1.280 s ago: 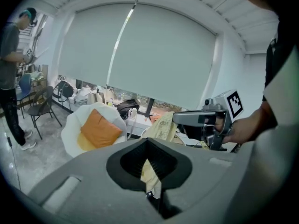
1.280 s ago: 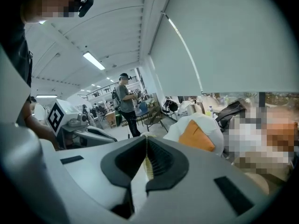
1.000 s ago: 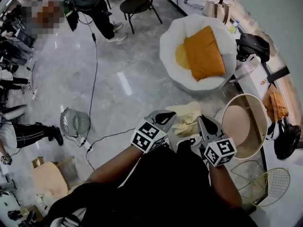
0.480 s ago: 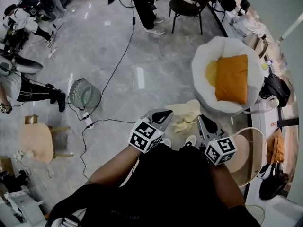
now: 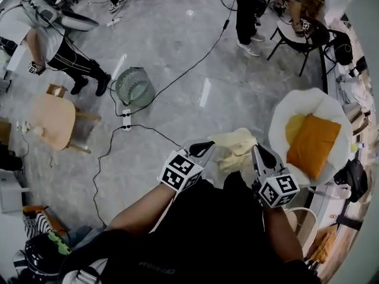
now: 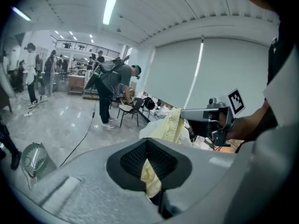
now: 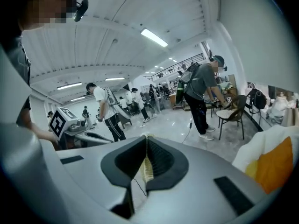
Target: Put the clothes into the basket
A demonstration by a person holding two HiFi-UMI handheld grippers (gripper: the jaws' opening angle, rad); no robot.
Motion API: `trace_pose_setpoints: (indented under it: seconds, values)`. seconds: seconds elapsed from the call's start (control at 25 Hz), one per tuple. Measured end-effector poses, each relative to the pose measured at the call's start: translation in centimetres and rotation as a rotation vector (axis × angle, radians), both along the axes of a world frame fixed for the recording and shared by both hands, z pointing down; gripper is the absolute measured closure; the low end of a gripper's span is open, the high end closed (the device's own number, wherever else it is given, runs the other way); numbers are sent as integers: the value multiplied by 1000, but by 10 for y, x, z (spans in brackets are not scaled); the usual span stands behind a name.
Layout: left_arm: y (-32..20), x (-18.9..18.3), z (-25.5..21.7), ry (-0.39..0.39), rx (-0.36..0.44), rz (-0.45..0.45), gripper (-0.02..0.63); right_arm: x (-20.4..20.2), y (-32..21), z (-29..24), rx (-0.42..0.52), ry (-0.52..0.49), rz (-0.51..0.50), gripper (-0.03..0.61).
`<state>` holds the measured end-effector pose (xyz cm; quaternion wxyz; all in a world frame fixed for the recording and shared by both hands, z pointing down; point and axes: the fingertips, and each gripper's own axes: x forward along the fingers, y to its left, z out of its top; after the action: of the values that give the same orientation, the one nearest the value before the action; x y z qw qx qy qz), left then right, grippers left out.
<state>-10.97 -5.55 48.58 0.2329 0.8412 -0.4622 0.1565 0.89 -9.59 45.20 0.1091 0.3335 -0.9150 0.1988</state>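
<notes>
the left gripper [image 5: 203, 147] and the right gripper [image 5: 259, 154] are held side by side in front of the person, both pointing away and a little down, and a pale yellow cloth [image 5: 234, 148] hangs between them above the grey floor [image 5: 177, 108]. in the left gripper view the dark fingers [image 6: 132, 161] are closed on a crumpled fold of this cloth, and a ribbed edge of it runs up and to the right to the other gripper. in the right gripper view the fingers [image 7: 164, 161] are almost together, clamped on a thin ribbed edge of the same cloth, so each gripper holds one end. the cloth is in the air, touching no other thing that i can see, and it is not in the basket [image 5: 303, 226]. this basket shows only in part at the near right, just beside the person's right arm. to the right of the cloth, near it, stands a white beanbag [image 5: 283, 123] with an orange cushion [image 5: 312, 144] lying in it. further left on the floor is a round fan [image 5: 135, 86], and a black cable [image 5: 112, 144] runs from near it toward the person. a pale wooden stool [image 5: 52, 120] is at the far left. at the far side some people stand, and a black chair [image 5: 299, 34] is at the far right.
</notes>
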Motion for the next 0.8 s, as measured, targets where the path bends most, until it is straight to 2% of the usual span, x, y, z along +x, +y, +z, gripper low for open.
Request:
trace_pose_setpoints:
  seconds: [0.32,0.56,0.8]
  values:
    - [-52,-27,-6,9,-7,-244,614,-51,-64,-5,-6,-22,-278,552]
    - [-99,-21,-8,41,-25,-408,614,-71,-116,-1,-8,-28,-474,552]
    - [-134,-15,-1,16,-39,-535,614,-84,-160,5,-12,-44,-620,552]
